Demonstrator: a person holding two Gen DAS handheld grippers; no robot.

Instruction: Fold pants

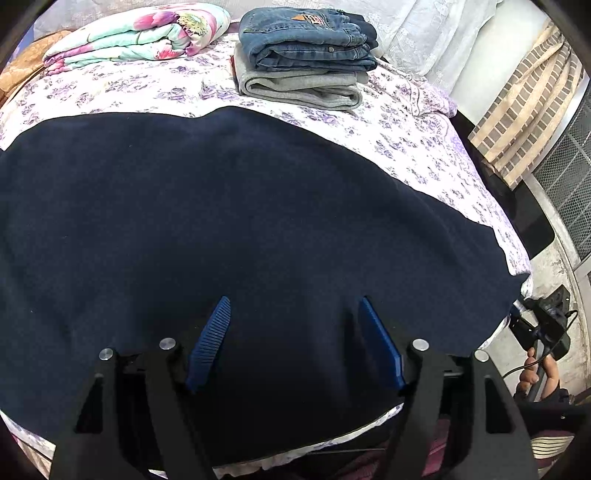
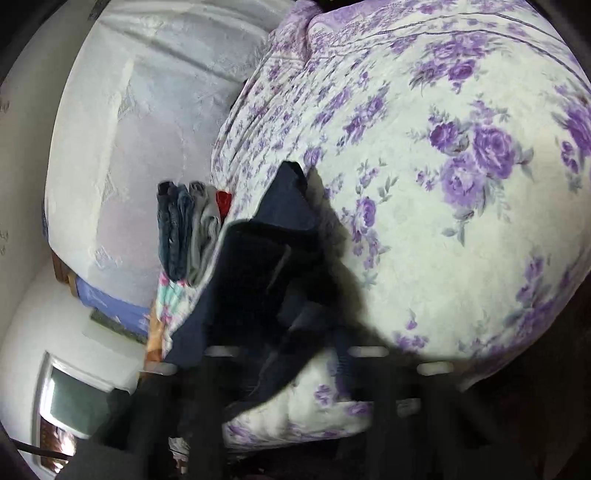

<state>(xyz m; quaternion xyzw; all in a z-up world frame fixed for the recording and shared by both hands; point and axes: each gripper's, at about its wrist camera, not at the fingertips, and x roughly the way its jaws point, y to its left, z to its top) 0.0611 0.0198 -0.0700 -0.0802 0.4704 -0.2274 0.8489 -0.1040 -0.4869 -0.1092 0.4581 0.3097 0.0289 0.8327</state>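
Note:
Dark navy pants (image 1: 229, 229) lie spread flat across the bed, filling most of the left wrist view. My left gripper (image 1: 295, 306) is open just above the cloth near its front edge, blue fingers (image 1: 210, 339) apart and holding nothing. In the right wrist view, which is blurred and rolled sideways, the navy pants (image 2: 273, 258) bunch up in front of my right gripper (image 2: 288, 354). The cloth appears pinched there, but the fingers are blurred and hidden. The right gripper also shows at the pants' right end in the left wrist view (image 1: 543, 328).
Folded jeans (image 1: 306, 40) sit on folded grey pants (image 1: 299, 85) at the back of the bed. A folded floral blanket (image 1: 140, 33) lies back left. The purple-flowered bedspread (image 2: 443, 184) covers the bed. A curtain (image 1: 524, 107) and window grille stand at the right.

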